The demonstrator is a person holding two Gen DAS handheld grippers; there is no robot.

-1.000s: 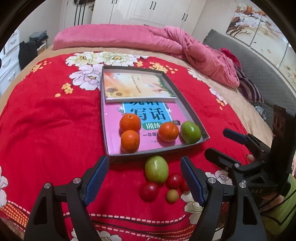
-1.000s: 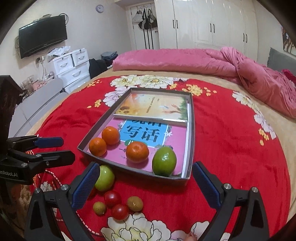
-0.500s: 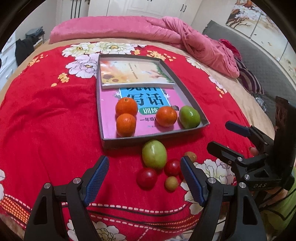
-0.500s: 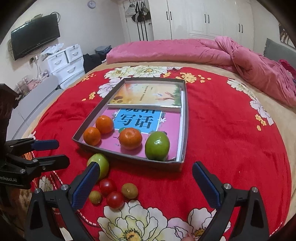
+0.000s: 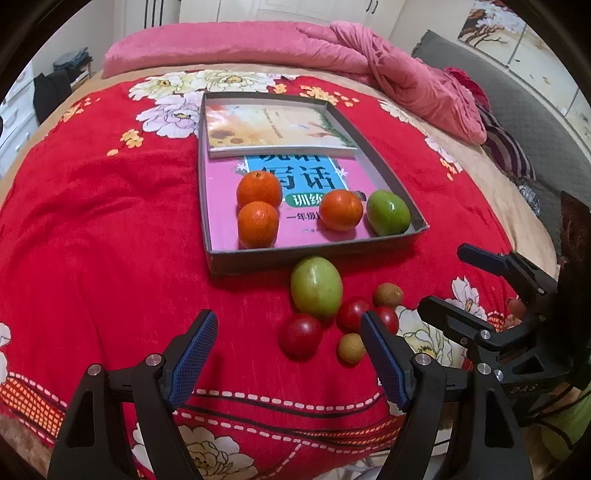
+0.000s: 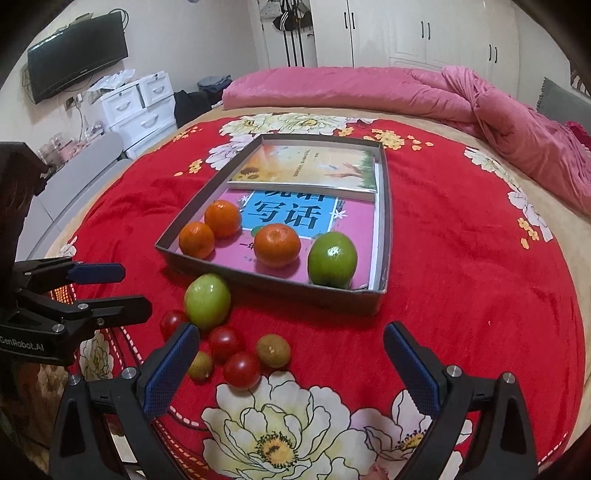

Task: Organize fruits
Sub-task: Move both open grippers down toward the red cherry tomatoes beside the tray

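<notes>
A grey tray (image 5: pixel 314 258) on the red flowered blanket holds two books, three oranges (image 5: pixel 257 224) and a green fruit (image 5: pixel 388 213). Just in front of the tray lie another green fruit (image 5: pixel 316 288), three red tomatoes (image 5: pixel 300 336) and two small brownish fruits (image 5: pixel 351 348). My left gripper (image 5: pixel 288 325) hovers open above the blanket, near the tomatoes, holding nothing. In the right wrist view the tray (image 6: pixel 277 291) sits ahead, with the loose green fruit (image 6: pixel 207 302) and tomatoes (image 6: pixel 242 369) at lower left. My right gripper (image 6: pixel 291 332) stands open and empty over them.
A rumpled pink duvet (image 5: pixel 388 62) lies across the bed's far side. White drawers (image 6: pixel 140 107), a wall television (image 6: pixel 77 55) and wardrobes (image 6: pixel 406 33) stand beyond the bed. The other gripper shows at each view's edge: the right gripper (image 5: pixel 441 277), the left gripper (image 6: pixel 135 291).
Both grippers have tipped down a little, so tray and loose fruit sit higher in each view. Both jaws keep the same width. No fruit has moved.
</notes>
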